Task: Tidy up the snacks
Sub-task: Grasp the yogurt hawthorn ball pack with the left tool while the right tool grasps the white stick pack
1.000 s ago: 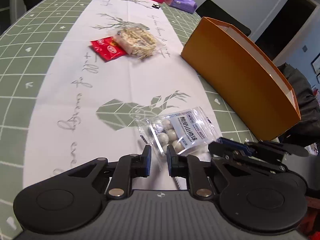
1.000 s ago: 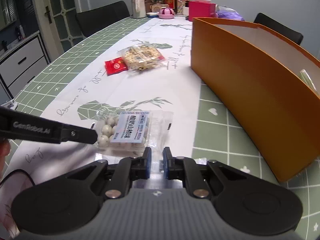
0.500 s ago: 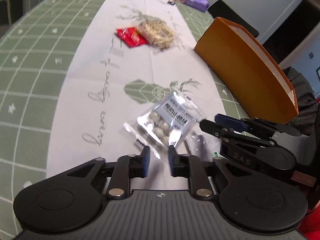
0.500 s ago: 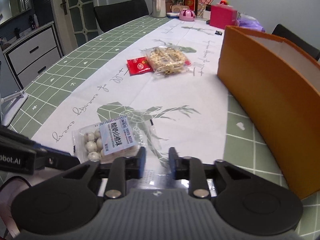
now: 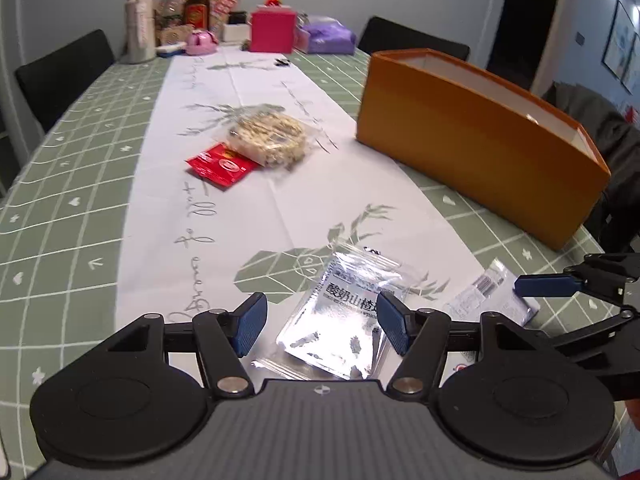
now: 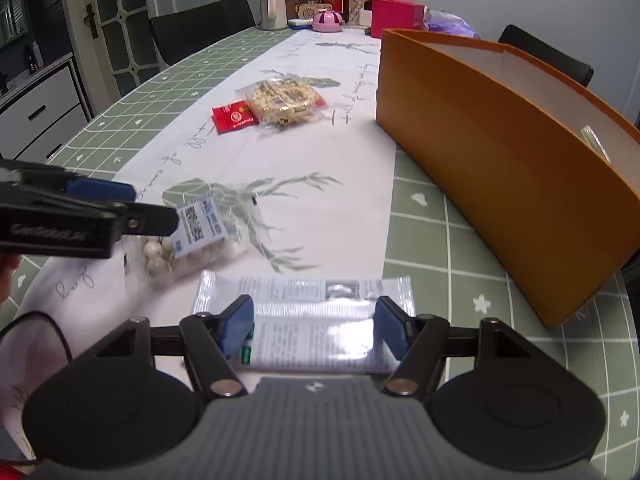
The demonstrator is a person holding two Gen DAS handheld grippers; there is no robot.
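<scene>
**2 packets released at the near edge, box waiting to the right**

The desk [image 5: 80, 184] carries a long orange box [image 5: 480, 148] on its right side, open at the top, its long axis running away from the cameras and slightly rightward. Judging from the task, the loose snacks belong in it.

Nearest the right tool [image 6: 314, 326] lies a flat silver packet [image 6: 304, 312], printed back up, long axis across the view, roughly square to the box's length. The tool's jaws are opening and straddle the packet without pressing it: released.

The left tool [image 5: 320, 322] is likewise opening over a clear bag of white yogurt hawthorn balls [image 5: 344, 308]; the bag lies between the pads, untouched, label running diagonally up to the right.

Farther up the runner sit a crumbly snack pack [image 5: 266, 138] and, touching it, a red sachet [image 5: 220, 165].

To regrasp well, pinch each packet by a sealed edge, lift clear, then turn its long axis parallel with the box before lowering it in. Slippery film may slide, so close fully first.
</scene>
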